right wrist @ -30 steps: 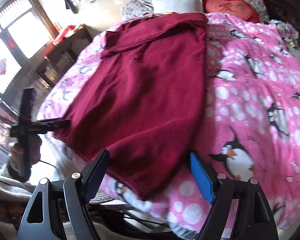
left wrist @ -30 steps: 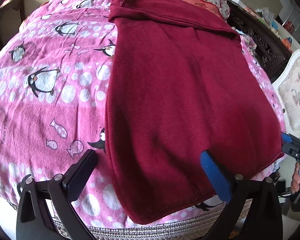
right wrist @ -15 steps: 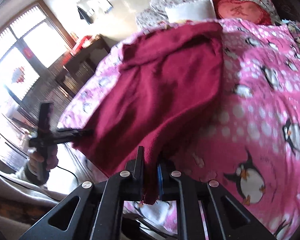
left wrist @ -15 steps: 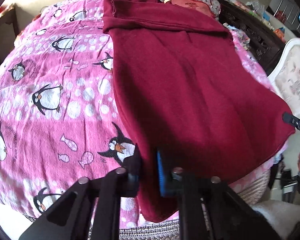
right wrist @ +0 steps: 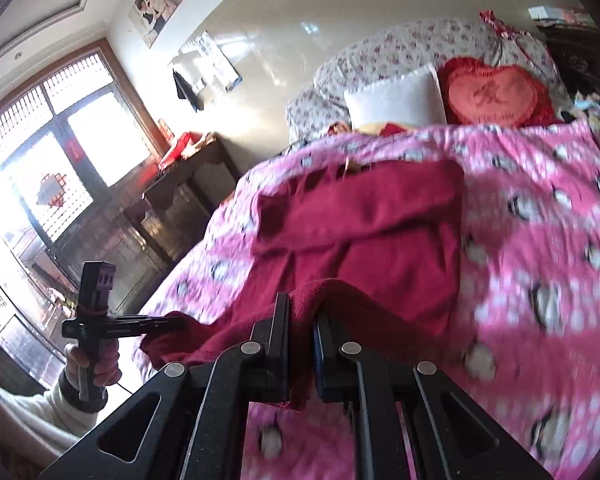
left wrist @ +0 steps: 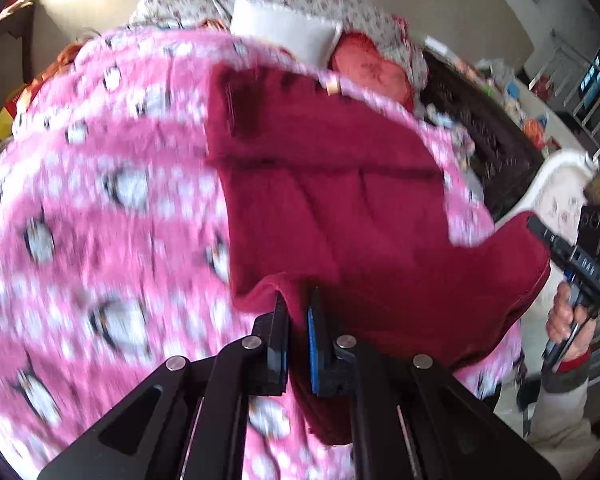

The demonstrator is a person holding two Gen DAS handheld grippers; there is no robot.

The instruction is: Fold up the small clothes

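One sign reads — a single stitched Chinese character on the red heart-shaped cushion [right wrist: 496, 96].

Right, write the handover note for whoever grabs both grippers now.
Left gripper: jaws shut on the near hem of the dark red knitted garment.
Right gripper: jaws shut on the same hem, at the other corner.
The garment's far part lies on the pink penguin-print blanket; its near edge is raised off it.
Done: both corners gripped and raised.
Left: carry the hem toward the far end, lay it flat, release, finish folding.
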